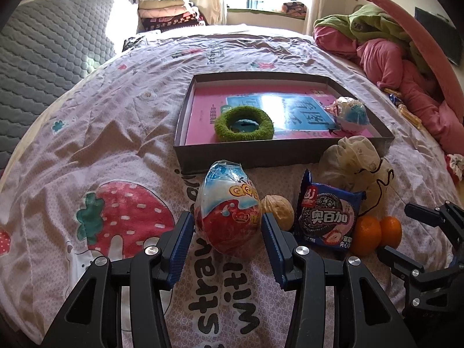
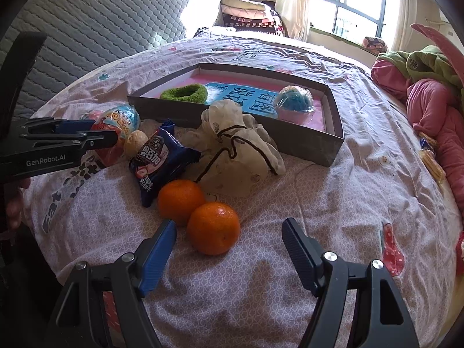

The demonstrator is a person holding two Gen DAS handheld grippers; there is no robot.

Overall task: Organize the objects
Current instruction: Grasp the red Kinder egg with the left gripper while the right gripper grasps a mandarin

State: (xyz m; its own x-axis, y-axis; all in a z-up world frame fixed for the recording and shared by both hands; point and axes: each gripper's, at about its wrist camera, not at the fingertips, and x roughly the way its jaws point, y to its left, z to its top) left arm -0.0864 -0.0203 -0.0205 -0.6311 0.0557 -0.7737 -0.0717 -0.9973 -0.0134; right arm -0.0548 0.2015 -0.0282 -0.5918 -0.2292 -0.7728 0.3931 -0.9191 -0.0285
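Observation:
A grey shallow box (image 1: 290,152) (image 2: 307,142) on the bed holds a pink book, a green fuzzy ring (image 1: 243,123) (image 2: 184,92) and a blue-pink wrapped egg (image 1: 349,114) (image 2: 294,103). In front of it lie a red-blue toy egg (image 1: 227,211) (image 2: 119,121), a walnut (image 1: 278,210) (image 2: 134,142), a blue cookie packet (image 1: 329,217) (image 2: 159,159), a cream drawstring pouch (image 1: 356,162) (image 2: 235,150) and two oranges (image 1: 377,233) (image 2: 200,211). My left gripper (image 1: 227,242) is open, its pads on either side of the toy egg. My right gripper (image 2: 229,249) is open just behind the nearer orange.
Pink and green bedding (image 1: 385,46) (image 2: 429,95) is piled at the right. A grey quilted headboard (image 1: 49,49) (image 2: 95,29) stands at the left. Folded blankets (image 1: 168,14) lie at the far end by the window. Small snack packets (image 2: 432,159) lie near the right edge.

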